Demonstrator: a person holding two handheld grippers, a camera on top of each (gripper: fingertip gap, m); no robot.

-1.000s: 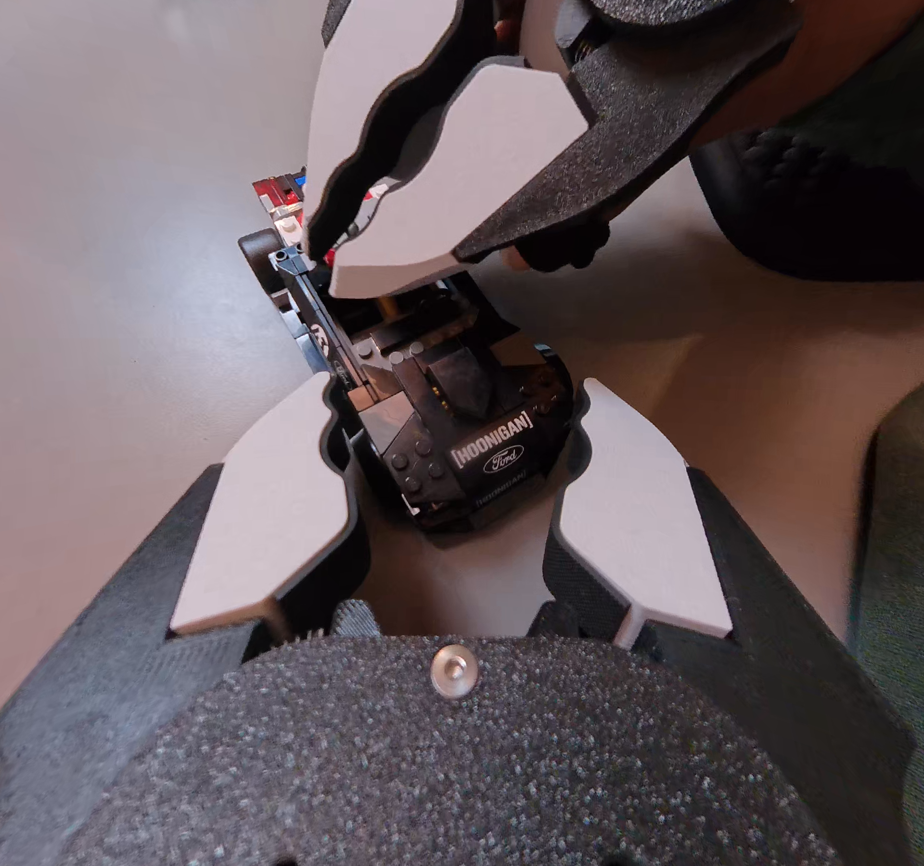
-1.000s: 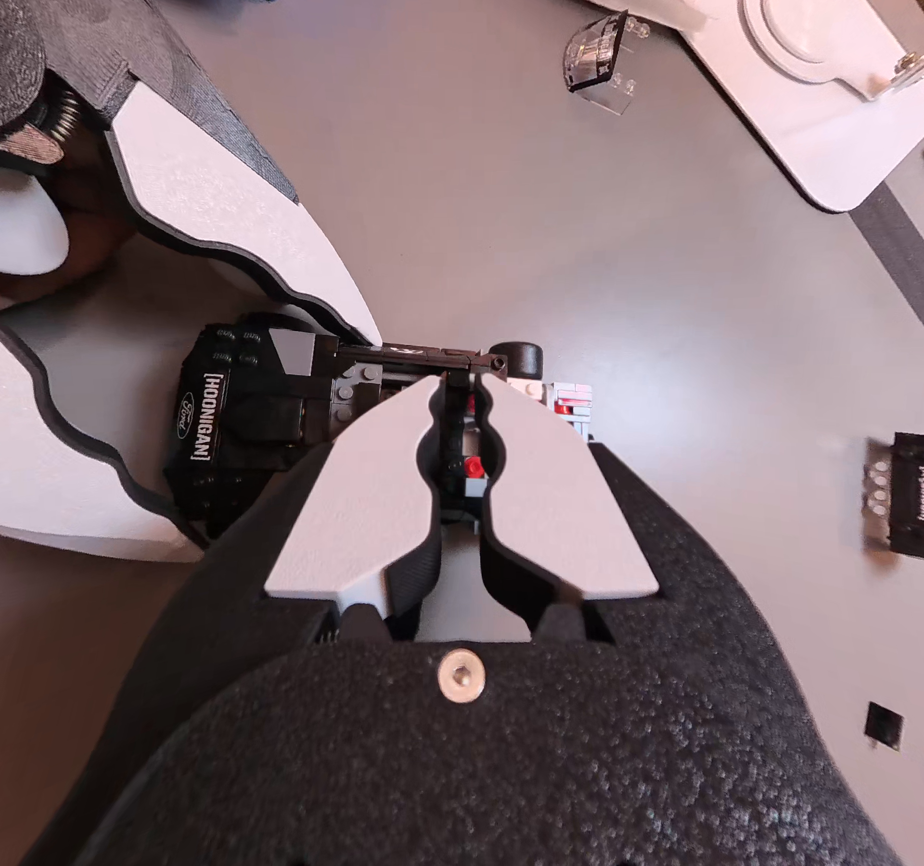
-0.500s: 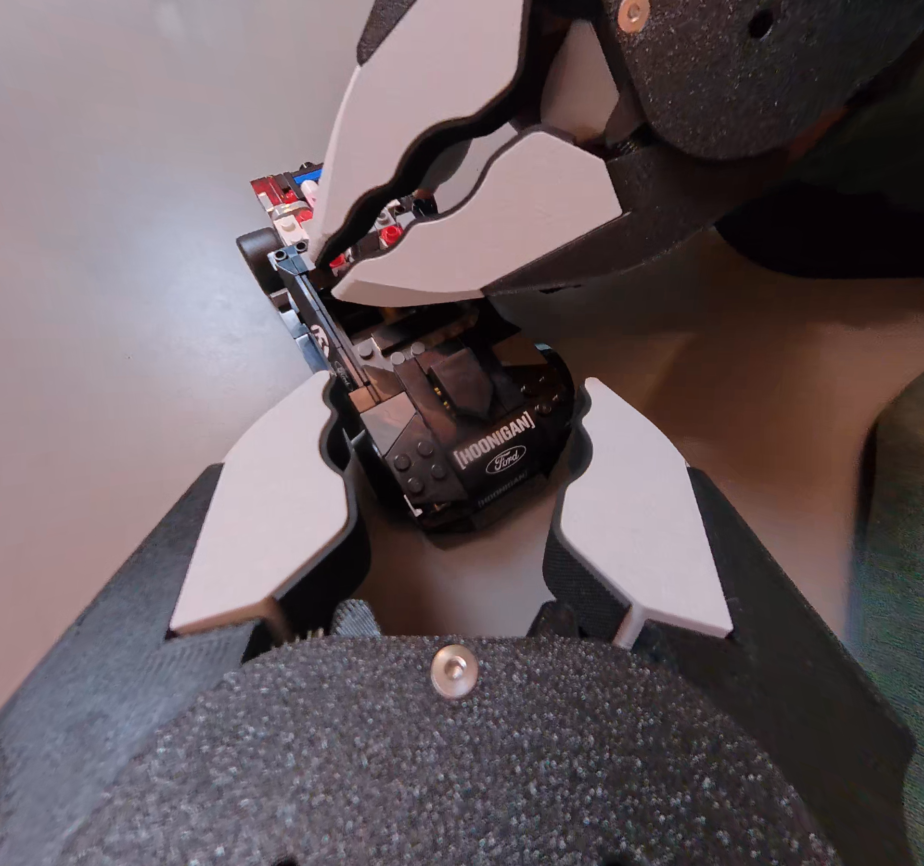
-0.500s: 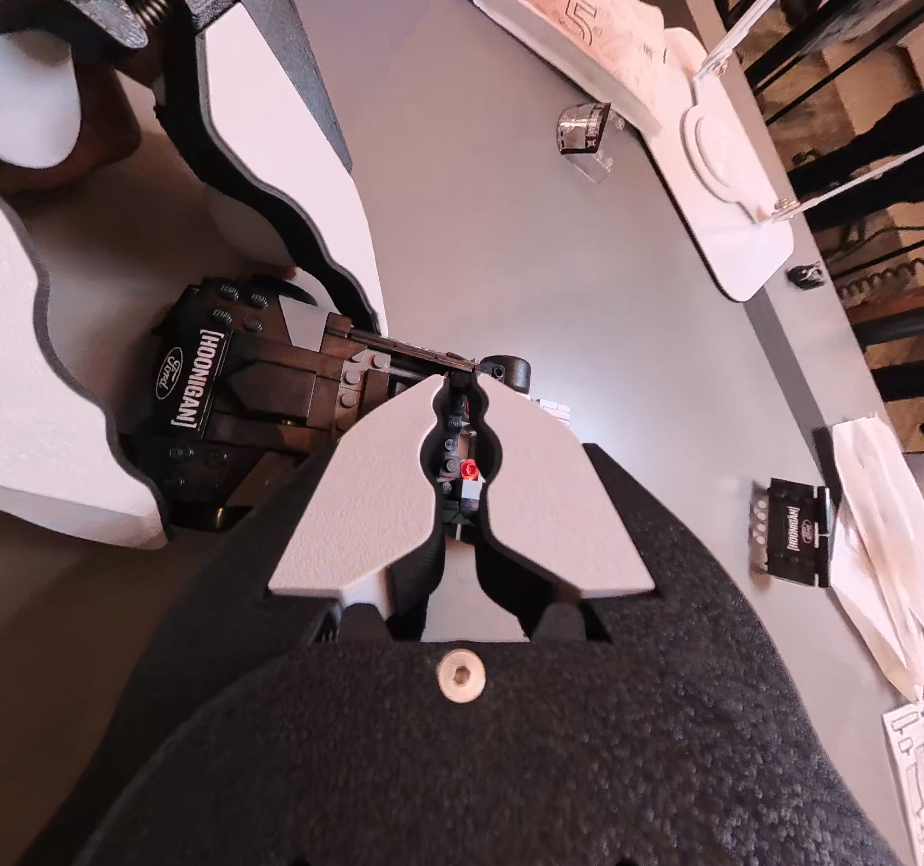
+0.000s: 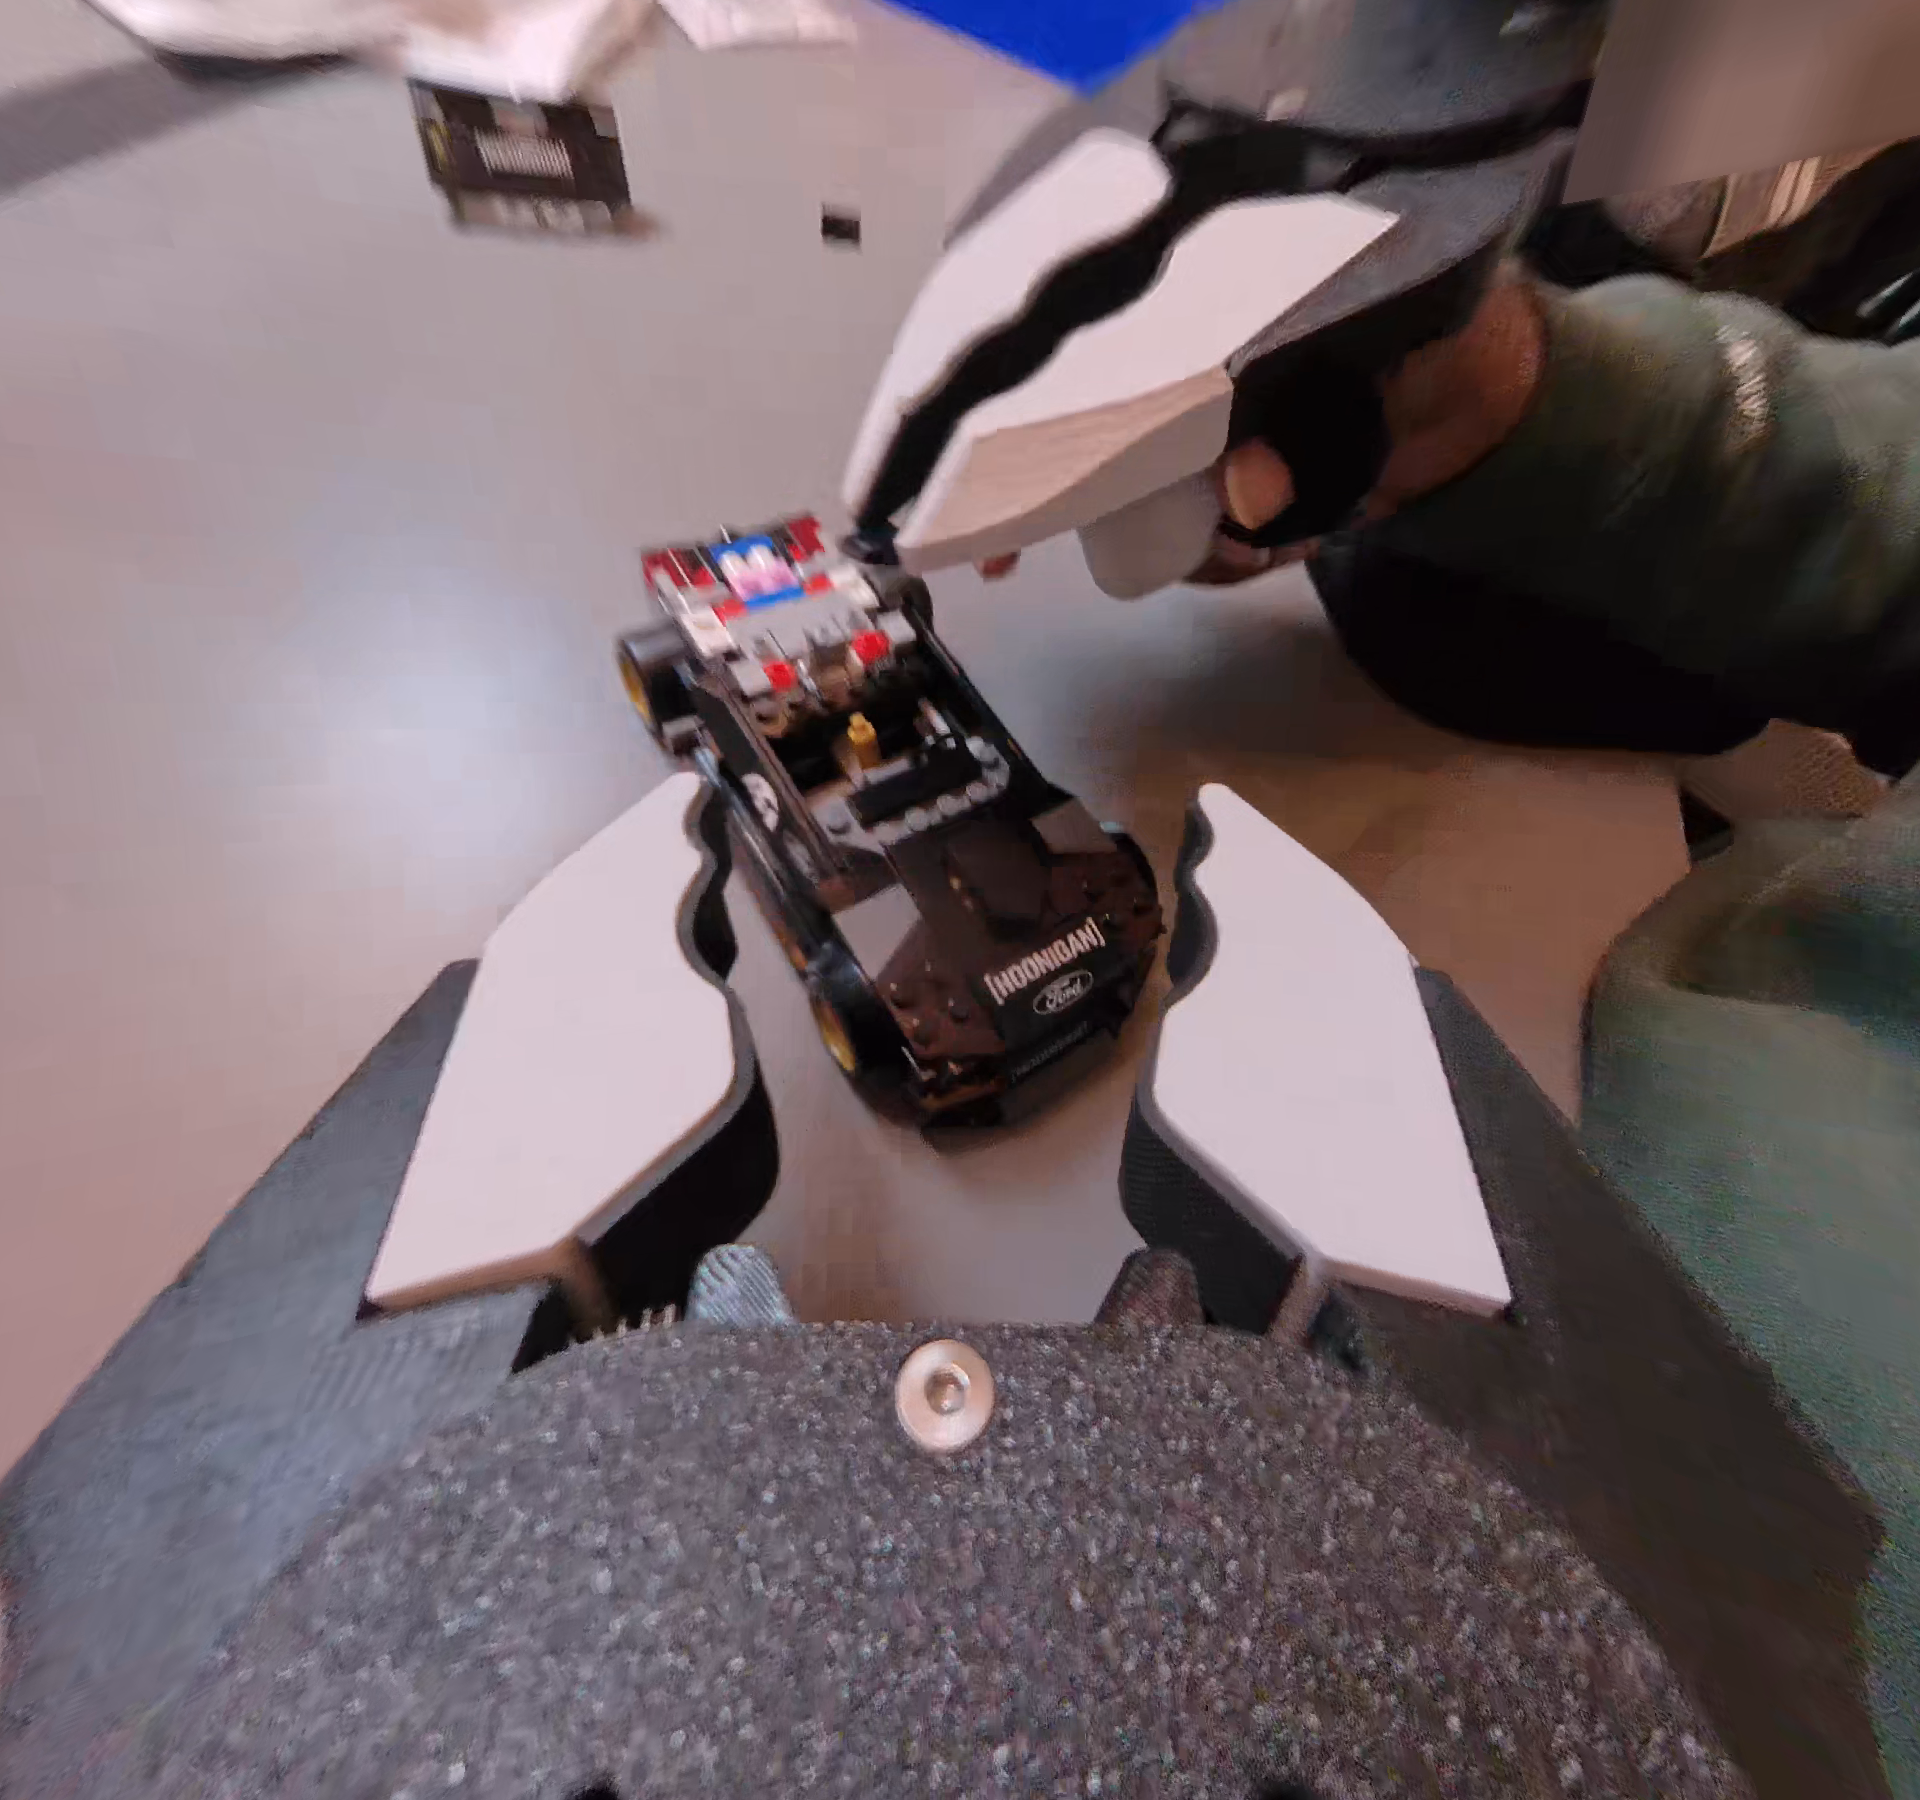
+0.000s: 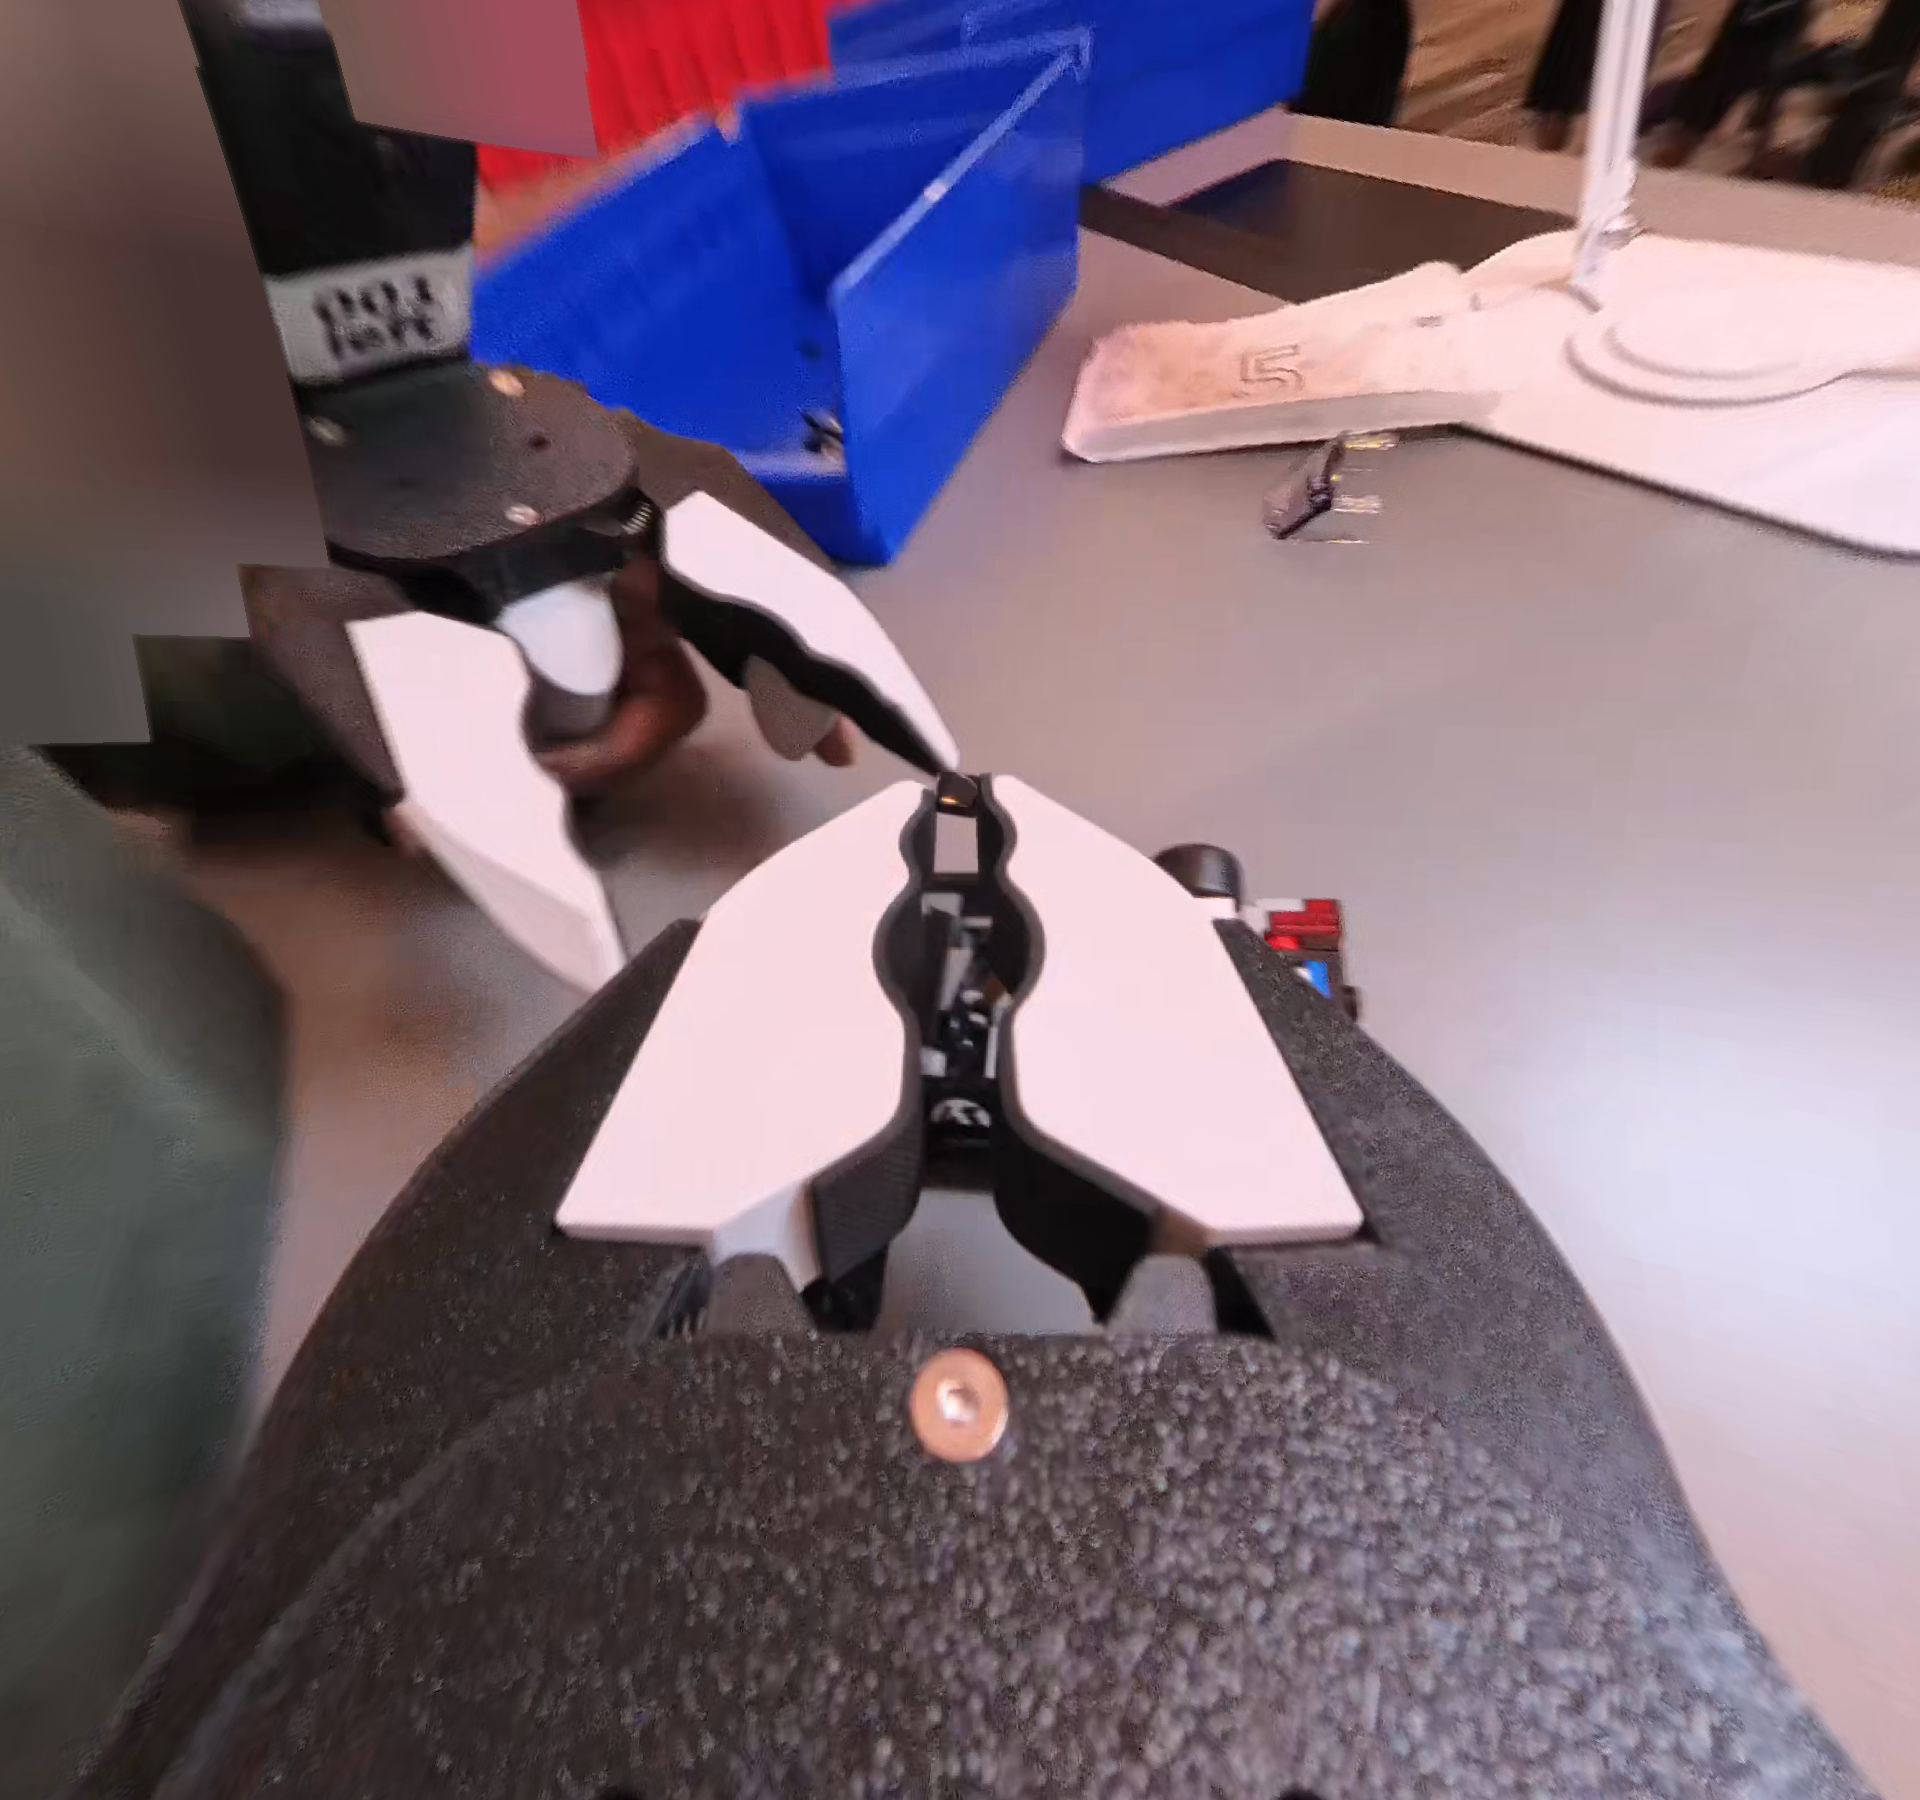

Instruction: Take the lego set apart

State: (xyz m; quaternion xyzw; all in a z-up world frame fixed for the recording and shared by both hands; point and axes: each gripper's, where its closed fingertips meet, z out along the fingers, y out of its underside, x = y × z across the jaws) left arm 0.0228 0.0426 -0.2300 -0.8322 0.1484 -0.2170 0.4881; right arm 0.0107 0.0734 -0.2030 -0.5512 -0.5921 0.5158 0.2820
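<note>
Left wrist view: black brick-built lego car with roof off sits on the grey tabletop, its nose between the white fingers of the left gripper. Jaws are spread, fingers flank the car with gaps on both sides, no visible contact. Probably staged to brace the body while the other tool pulls. Right gripper hangs just above the car's far end, tips pinched on a tiny black brick. Black printed plate piece lies well beyond the car, likely an already stripped part.

Right wrist view: right gripper is clamped on the small black brick at its very tips; the car shows below, through the finger gap. Blue plastic bin stands well beyond the car, plausibly the drop-off. Clear windscreen piece lies loose near the bin.
</note>
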